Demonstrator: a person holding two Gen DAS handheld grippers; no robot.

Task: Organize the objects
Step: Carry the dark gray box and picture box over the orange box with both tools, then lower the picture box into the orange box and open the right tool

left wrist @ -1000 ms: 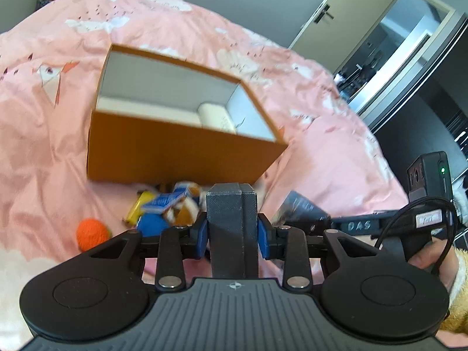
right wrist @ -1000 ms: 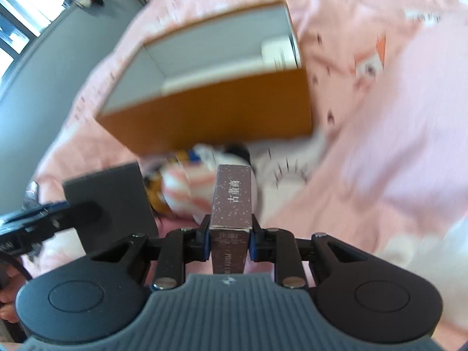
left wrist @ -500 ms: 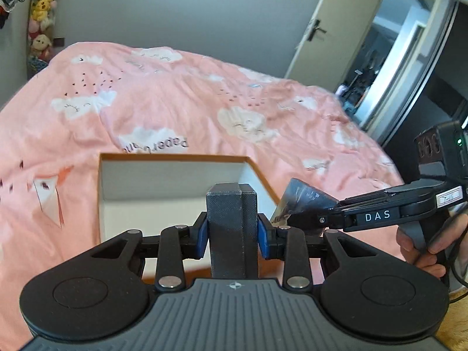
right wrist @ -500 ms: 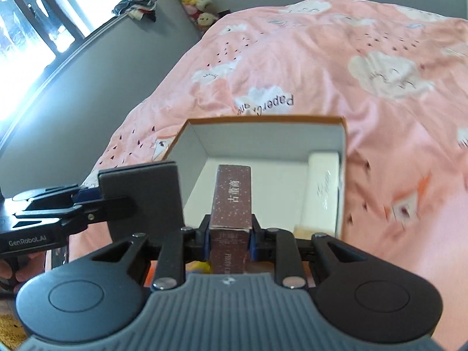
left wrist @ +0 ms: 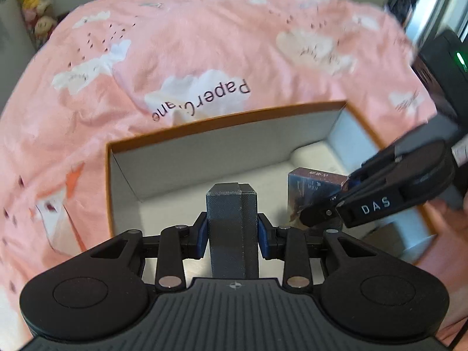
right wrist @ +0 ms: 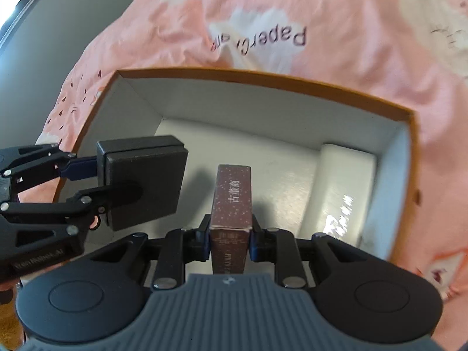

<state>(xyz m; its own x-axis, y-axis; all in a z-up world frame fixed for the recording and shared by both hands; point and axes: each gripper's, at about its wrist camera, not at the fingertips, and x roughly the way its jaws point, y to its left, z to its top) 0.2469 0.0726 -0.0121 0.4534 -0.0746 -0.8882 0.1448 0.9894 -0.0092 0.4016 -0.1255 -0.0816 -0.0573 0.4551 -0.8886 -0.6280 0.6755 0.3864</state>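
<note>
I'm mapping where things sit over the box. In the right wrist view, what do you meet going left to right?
Left tool gripping the dark grey box → maroon carton clamped in the right tool → white packet lying along the orange box's right wall.

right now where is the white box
In the right wrist view, the white box lies inside the orange carton along its right wall, right of the maroon box.
</note>
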